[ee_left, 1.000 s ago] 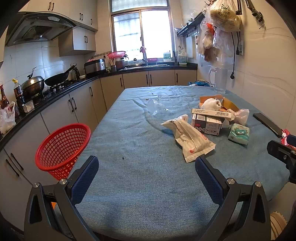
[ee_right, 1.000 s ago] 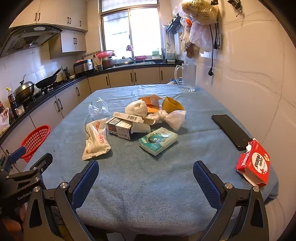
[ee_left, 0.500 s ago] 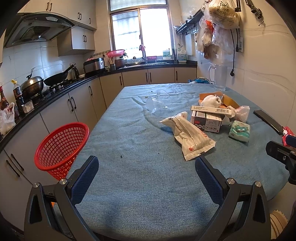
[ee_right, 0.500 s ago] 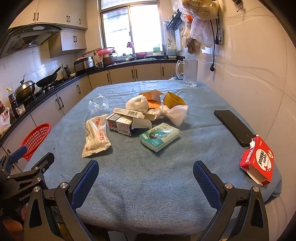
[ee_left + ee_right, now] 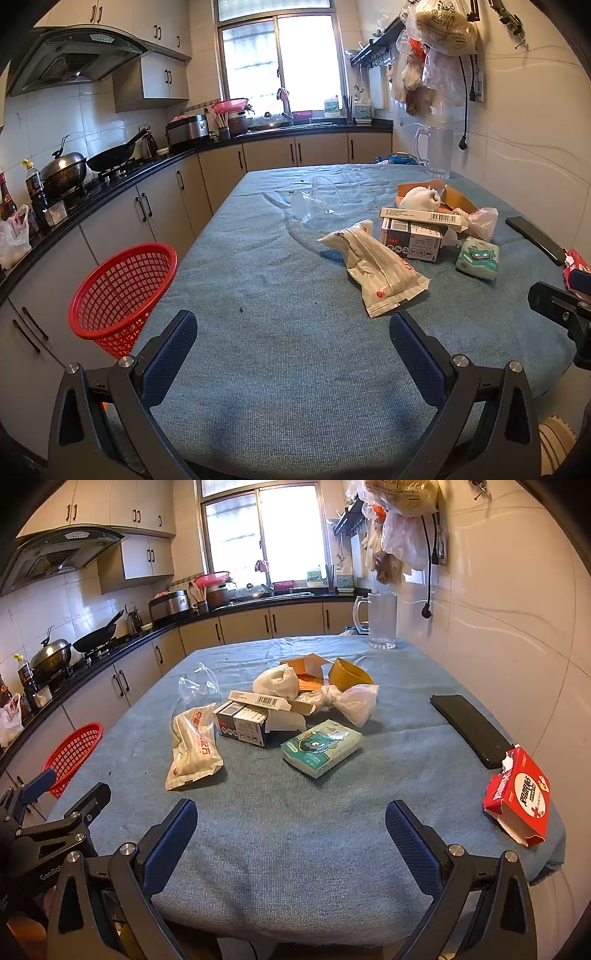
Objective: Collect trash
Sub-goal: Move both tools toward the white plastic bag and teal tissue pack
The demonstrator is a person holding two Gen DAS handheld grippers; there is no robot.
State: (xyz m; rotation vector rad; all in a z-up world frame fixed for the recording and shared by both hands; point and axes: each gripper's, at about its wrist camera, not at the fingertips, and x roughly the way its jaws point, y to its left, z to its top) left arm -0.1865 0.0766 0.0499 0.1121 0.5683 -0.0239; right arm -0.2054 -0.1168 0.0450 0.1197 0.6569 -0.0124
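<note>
Left wrist view: white wrapper (image 5: 373, 266) ahead-right of left gripper (image 5: 293, 354), long axis running away; left nearer; both grippers spread, empty.

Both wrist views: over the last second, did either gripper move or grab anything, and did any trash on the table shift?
Nothing was grabbed or released. The left gripper and right gripper both stayed open and empty, and the views only drifted slightly over the table. The white bag, the boxes, the tissue pack, the red box, the phone and the red basket lie as before.
</note>
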